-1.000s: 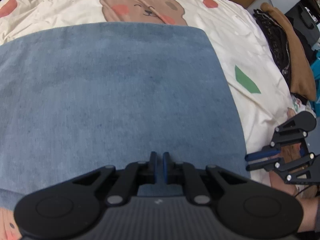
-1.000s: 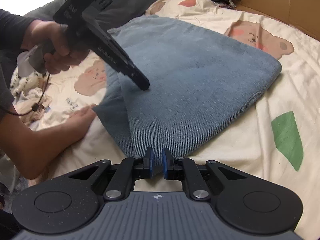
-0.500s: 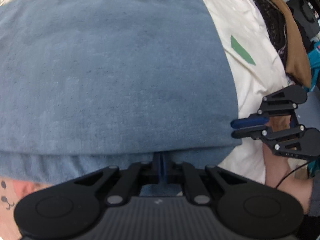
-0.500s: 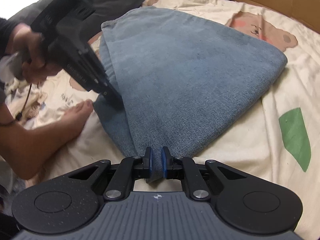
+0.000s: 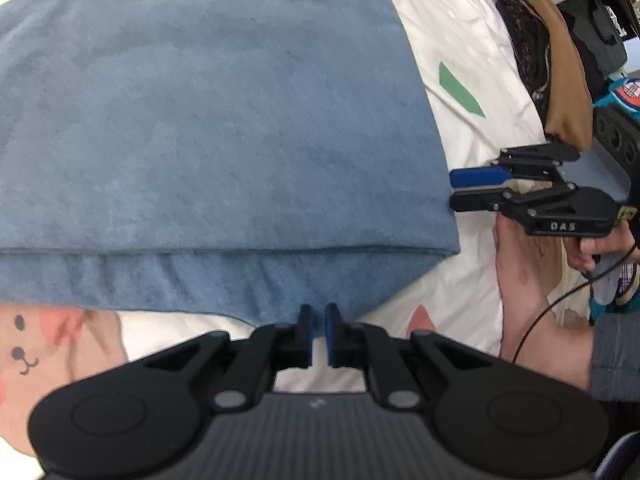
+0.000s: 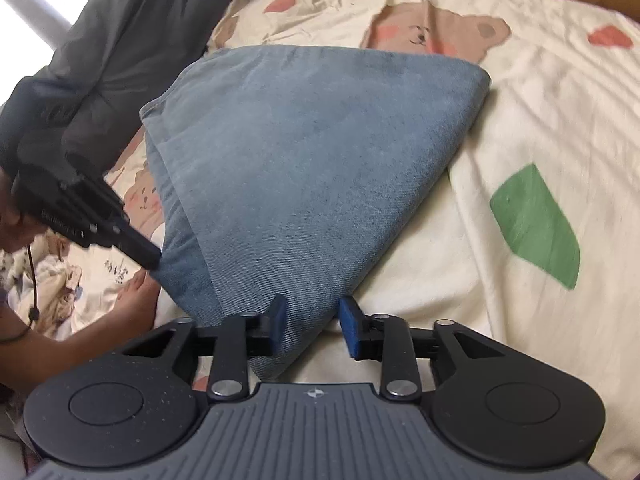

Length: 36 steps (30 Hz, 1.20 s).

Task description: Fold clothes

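Left wrist view shows a bed sheet [image 5: 460, 40] printed with bears and coloured shapes, and on it a folded blue denim garment [image 5: 208, 128] lying flat, its top layer ending in a straight edge short of the lower layer. A pile of brown and dark clothes [image 5: 560, 80] sits at the bed's far right edge. The left gripper [image 5: 318, 336] has its fingers narrowly parted with nothing between them, just at the garment's near edge. The right gripper [image 6: 312, 328] has its fingers spread wide on either side of the garment's near corner, not pinching it.
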Available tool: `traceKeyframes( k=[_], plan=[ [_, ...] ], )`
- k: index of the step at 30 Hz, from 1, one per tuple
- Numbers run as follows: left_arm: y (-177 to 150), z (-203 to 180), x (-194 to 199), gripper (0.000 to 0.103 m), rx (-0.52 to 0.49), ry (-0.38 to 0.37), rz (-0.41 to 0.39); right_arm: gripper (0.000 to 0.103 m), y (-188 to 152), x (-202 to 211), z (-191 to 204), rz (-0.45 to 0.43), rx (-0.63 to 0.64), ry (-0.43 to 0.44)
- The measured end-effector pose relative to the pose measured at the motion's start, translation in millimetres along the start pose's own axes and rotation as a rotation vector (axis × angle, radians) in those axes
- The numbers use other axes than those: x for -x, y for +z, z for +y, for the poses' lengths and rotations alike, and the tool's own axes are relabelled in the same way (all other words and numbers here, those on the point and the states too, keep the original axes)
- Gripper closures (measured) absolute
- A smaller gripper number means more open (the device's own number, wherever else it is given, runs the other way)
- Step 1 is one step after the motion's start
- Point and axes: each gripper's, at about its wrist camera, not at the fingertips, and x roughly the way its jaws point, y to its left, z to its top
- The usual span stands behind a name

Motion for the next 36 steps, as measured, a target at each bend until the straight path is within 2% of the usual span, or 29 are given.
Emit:
traceKeyframes(
  k=[5,11,17,22,27,31,33,36],
  plan=[
    [-1.2,-0.2,-17.1,0.097,-0.008,0.024,0.028,0.066,-1.6,-5.7,-8.3,0.0,-0.076,0.021],
    [-4.2,1.2,-28.8,0.092,-0.001,0.038,0.021,0.066,1.3,-13.4,-15.4,-0.023,-0.163,0.051],
    [-0.3,1.9,-20.5,0.093,0.01,0.019,0.029,0.066,4.8,-13.7,-25.6,-0.063,-0.262,0.079],
    [7.0,2.5,9.5,0.088,0.019,0.005,-0.052,0.066,5.0,-14.8,-39.4,-0.09,-0.371,0.108],
    [20.1,10.0,26.2,0.084,0.044,0.028,-0.128,0.066,4.5,-18.4,-50.4,-0.12,-0.499,0.137],
    [25.4,17.1,29.9,0.081,0.072,0.045,-0.159,0.079,1.9,-14.2,-57.1,-0.134,-0.564,0.195],
    [26.2,18.2,31.1,0.074,0.076,0.057,-0.174,0.079,1.6,-9.9,-60.1,-0.147,-0.592,0.237],
    [26.8,26.5,33.3,0.071,0.098,0.076,-0.184,0.078,4.2,-3.8,-62.6,-0.175,-0.63,0.309]
  ],
)
